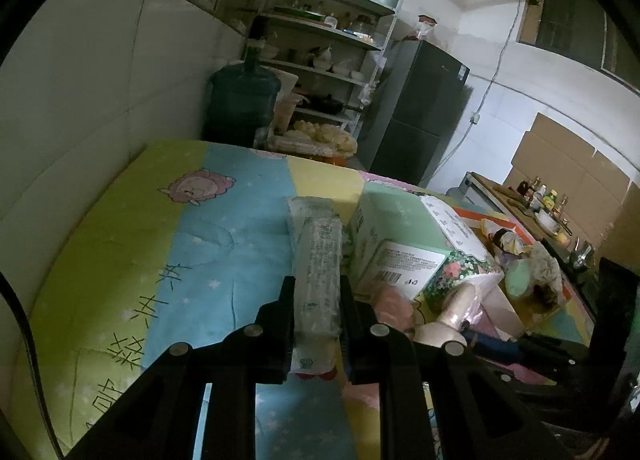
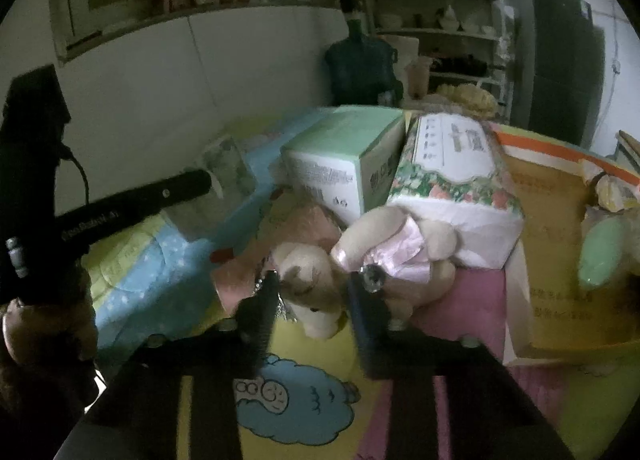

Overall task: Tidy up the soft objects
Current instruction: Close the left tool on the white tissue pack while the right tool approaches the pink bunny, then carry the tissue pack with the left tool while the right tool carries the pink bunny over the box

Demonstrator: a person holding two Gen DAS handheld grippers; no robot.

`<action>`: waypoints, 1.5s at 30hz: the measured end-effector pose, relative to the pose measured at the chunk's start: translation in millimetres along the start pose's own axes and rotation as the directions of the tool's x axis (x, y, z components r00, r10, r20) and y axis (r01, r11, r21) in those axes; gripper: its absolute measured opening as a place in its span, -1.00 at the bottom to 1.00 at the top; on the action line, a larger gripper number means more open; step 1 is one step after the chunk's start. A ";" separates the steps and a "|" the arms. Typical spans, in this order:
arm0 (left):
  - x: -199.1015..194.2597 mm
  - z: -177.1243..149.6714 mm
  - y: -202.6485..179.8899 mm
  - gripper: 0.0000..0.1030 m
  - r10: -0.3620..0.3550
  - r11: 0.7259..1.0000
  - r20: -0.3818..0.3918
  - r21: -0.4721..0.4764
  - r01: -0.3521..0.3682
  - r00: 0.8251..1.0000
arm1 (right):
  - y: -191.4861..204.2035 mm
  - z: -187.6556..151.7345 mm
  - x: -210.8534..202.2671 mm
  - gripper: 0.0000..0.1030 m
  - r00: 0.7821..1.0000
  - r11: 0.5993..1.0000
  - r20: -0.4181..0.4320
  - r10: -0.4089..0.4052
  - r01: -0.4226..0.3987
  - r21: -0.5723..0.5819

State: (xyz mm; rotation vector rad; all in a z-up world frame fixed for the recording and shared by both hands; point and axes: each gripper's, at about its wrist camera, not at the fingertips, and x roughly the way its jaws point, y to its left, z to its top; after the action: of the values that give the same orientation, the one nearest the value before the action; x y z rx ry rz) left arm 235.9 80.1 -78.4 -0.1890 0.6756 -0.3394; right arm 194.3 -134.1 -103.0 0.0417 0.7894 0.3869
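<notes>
Left wrist view: the left tongs [image 1: 316, 300] clamp a tissue pack [image 1: 318, 260], its long axis running straight ahead between the jaws.

Right wrist view: the right tongs [image 2: 312, 288] sit narrowed around a plush bear's [image 2: 316, 284] head; its body trails ahead-right toward the boxes [image 2: 348, 156].

A slim clear-wrapped tissue pack [image 1: 318, 272] stands on edge on the quilt; beside the green box lies a cream plush bear [image 2: 320, 280] in pink satin

Dim white-walled room, metal shelving [image 1: 328, 40], dark fridge [image 1: 420, 112].
</notes>
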 end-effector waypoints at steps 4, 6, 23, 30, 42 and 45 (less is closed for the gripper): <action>0.1 -1.3 0.8 -0.63 -0.002 1.000 -0.004 0.002 0.002 1.000 | 3.2 -0.6 -1.2 -0.64 1.000 1.000 0.009 -0.012 0.012 -0.015; -0.1 -1.4 0.4 -0.63 -0.004 1.000 -0.002 0.002 0.004 1.000 | 3.5 -0.3 -2.2 -0.65 1.000 1.000 0.016 -0.013 0.014 -0.016; -15.1 3.5 -12.6 -0.63 -0.008 0.999 0.039 0.034 0.007 0.999 | 11.6 -0.3 -40.1 -0.67 0.994 1.000 0.110 0.001 0.002 -0.030; -26.5 8.2 -23.2 -0.63 -0.015 0.998 0.066 0.058 0.011 0.998 | 14.6 1.0 -64.1 -0.67 0.987 0.999 0.162 -0.003 0.008 -0.034; -38.7 20.3 -55.1 -0.63 -0.068 0.992 0.110 0.113 0.055 0.992 | 4.8 4.0 -102.0 -0.67 0.969 0.999 0.245 -0.042 0.048 -0.017; -36.8 22.3 -67.1 -0.63 -0.086 0.989 0.112 0.130 0.071 0.990 | -1.8 2.8 -110.9 -0.67 0.964 0.998 0.260 -0.057 0.061 -0.007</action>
State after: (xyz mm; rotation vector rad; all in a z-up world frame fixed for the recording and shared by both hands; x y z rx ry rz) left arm 207.0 32.6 -21.2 -0.1152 0.5293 -0.4416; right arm 126.2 -174.7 -25.5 0.0534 0.5266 0.3228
